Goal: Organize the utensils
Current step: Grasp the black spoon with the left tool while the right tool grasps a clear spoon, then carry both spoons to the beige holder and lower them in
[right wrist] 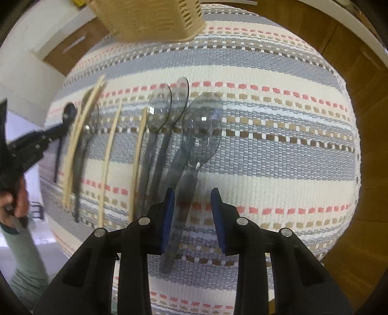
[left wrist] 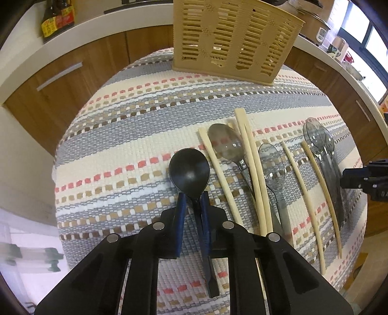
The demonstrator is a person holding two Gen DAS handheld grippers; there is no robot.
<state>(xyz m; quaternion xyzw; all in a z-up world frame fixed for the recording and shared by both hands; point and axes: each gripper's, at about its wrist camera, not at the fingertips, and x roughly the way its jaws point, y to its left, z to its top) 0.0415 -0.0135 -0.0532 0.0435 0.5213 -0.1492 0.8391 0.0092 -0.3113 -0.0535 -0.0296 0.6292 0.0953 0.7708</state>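
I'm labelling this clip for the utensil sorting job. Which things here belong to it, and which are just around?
Part of the job:
- black spoon, gripped in the left gripper
- clear spoons
- chopsticks
- beige slotted holder
- right gripper, open over one clear spoon's handle

Just around:
- striped woven mat
- sauce bottles
- wooden cabinets

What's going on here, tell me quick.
A person is sorting utensils on a striped mat with handheld tongs. The left tongs are shut on the black spoon. The right tongs are open around a clear spoon's handle. Chopsticks and other clear spoons lie alongside; the beige holder stands beyond.
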